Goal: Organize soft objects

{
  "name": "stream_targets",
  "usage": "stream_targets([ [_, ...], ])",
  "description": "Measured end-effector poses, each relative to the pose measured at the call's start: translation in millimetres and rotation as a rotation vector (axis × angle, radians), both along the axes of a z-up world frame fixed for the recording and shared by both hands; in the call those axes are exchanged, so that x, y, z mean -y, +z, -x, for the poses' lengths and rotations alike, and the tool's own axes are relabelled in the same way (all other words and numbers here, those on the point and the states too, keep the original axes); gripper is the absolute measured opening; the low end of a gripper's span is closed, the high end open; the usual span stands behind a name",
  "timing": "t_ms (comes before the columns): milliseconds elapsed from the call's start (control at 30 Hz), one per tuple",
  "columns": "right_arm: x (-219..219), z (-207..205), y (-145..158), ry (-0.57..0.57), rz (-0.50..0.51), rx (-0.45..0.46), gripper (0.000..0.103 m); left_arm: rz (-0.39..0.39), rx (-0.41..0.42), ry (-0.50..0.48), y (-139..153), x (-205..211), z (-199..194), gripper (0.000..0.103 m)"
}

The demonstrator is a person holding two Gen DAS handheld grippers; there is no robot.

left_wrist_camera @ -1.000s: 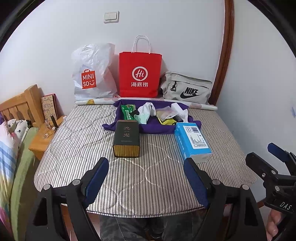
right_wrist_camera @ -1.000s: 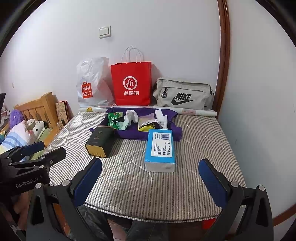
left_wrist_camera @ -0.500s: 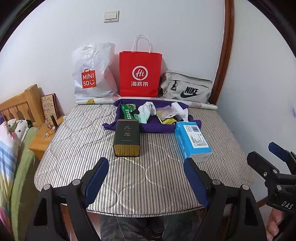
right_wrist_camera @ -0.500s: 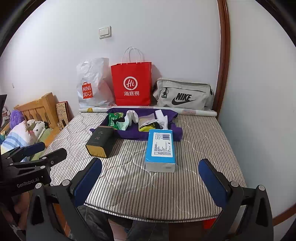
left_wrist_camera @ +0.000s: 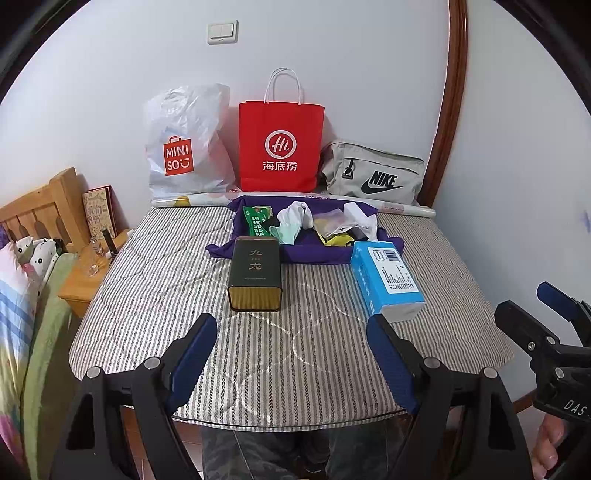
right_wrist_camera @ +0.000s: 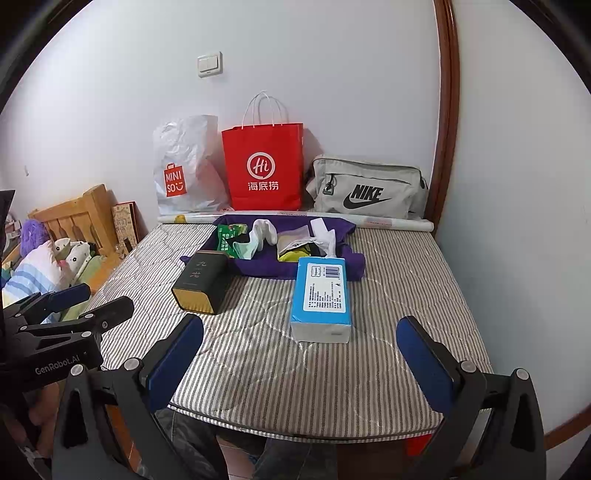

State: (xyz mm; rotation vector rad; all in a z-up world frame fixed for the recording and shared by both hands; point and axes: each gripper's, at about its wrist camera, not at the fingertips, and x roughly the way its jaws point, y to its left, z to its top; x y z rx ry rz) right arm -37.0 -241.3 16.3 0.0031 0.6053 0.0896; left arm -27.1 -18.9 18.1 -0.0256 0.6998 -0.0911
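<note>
In front of me a plain white wall (left_wrist_camera: 332,55) carries a light switch (left_wrist_camera: 222,32) high up. To the switch's right, a curved brown wooden trim (left_wrist_camera: 452,92) runs down the wall. Below and left of the switch stand a wooden headboard (left_wrist_camera: 40,210) and a small wooden nightstand (left_wrist_camera: 79,286). The striped mattress (left_wrist_camera: 155,295) fills the middle under even, soft light.

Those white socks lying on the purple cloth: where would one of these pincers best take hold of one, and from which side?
Probably from above, pinching the raised hump of the white sock, where the fabric bunches up off the purple cloth. A limp sock offers no firm edge, and the green packet and dark tin crowd its left and near sides. Both the left gripper and right gripper stand open and empty.
</note>
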Motion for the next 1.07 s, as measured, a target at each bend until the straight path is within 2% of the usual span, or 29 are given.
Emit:
stream_targets([
  [1067, -3.0, 2.6, 0.0, 0.005, 0.002, 0.004, 0.103, -0.004, 0.000, 0.001, -0.3, 0.7, 0.7, 0.082],
])
